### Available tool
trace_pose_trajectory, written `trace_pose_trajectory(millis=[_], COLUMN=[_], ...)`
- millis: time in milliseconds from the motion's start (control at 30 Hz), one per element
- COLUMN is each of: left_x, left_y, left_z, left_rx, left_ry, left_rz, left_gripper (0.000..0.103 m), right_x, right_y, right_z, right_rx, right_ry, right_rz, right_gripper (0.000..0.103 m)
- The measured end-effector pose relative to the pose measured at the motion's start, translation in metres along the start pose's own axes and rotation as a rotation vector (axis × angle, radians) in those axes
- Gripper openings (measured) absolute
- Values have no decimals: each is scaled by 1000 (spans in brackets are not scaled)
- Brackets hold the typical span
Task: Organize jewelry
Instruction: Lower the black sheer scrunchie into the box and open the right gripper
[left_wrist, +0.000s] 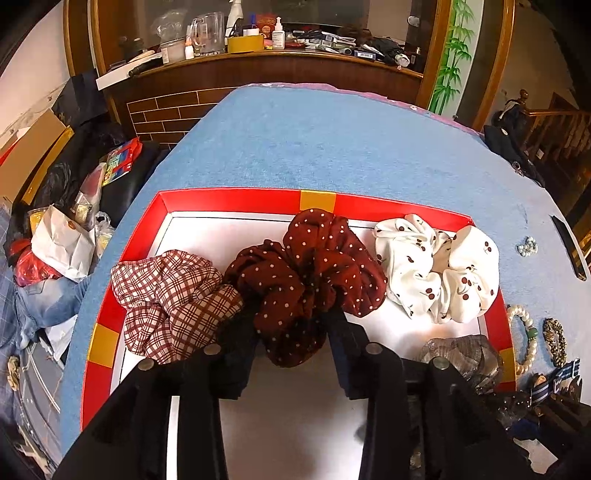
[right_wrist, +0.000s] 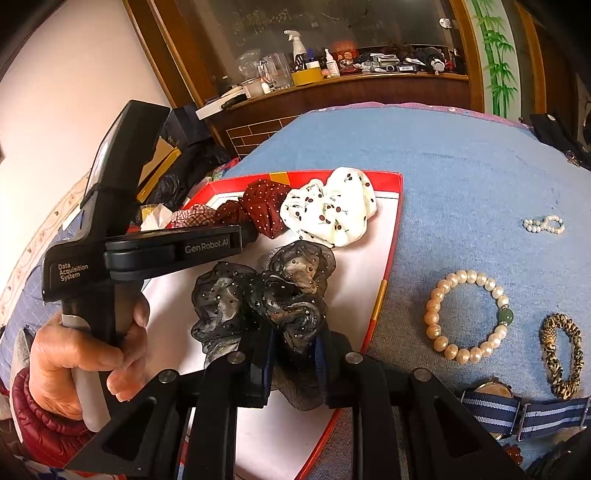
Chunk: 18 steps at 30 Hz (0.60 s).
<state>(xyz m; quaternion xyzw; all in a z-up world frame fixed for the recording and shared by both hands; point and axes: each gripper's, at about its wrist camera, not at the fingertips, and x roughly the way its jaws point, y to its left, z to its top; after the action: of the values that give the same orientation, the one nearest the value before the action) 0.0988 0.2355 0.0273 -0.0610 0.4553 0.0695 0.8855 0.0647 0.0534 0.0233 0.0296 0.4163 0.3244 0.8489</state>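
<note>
Sheer grey-black scrunchie (right_wrist: 266, 295) pinched at its near edge by right gripper (right_wrist: 293, 363), resting on white floor of red-rimmed tray (right_wrist: 391, 236).

Likely very light, soft, crushable; gauzy fabric, probably snag-prone; best taken by a bunched fold, as now, fingers (right_wrist: 258, 369) nearly together on the ruffle. Smoky translucent mesh, tiny studs, metallic sheen. Beyond it along far rim: white cherry-print scrunchie (right_wrist: 328, 210), dark red polka-dot scrunchie (left_wrist: 306, 280), red-and-cream plaid scrunchie (left_wrist: 170, 295). Left gripper (left_wrist: 291, 332) straddling polka-dot one, fingers (left_wrist: 236, 358) partly spread, fabric between; contact hard to confirm, seemingly loose. Hand (right_wrist: 77, 354) on left gripper's handle. Outside tray on blue-covered counter (right_wrist: 461, 177): pearl bracelet (right_wrist: 467, 315) with green bead, leopard-pattern bracelet (right_wrist: 563, 356), small pearl piece (right_wrist: 545, 223), striped-strap watch (right_wrist: 517, 406). All stiffer, rollable, likelier to slip.
</note>
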Motion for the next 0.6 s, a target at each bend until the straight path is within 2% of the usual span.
trace_pose_trajectory(millis=[233,300,500,600], left_x=[-6,-11,-30,-36], left_y=[1,4,18,23], left_z=[0,1,6,7], left_rx=[-7,-24,-109,-137], left_ry=[-30,-47,-129,-159], left_rz=[-11,-24,-75,-81], left_gripper=[46,47,54,59], right_x=[-1,-4,-25,-31], right_y=[0,0,-5,-6], right_z=[1,1,5,6], right_rx=[0,5,38,52], right_ry=[0,-6,-80,-106], right_rz=[-1,3,32,37], right_gripper=[31,42,55,57])
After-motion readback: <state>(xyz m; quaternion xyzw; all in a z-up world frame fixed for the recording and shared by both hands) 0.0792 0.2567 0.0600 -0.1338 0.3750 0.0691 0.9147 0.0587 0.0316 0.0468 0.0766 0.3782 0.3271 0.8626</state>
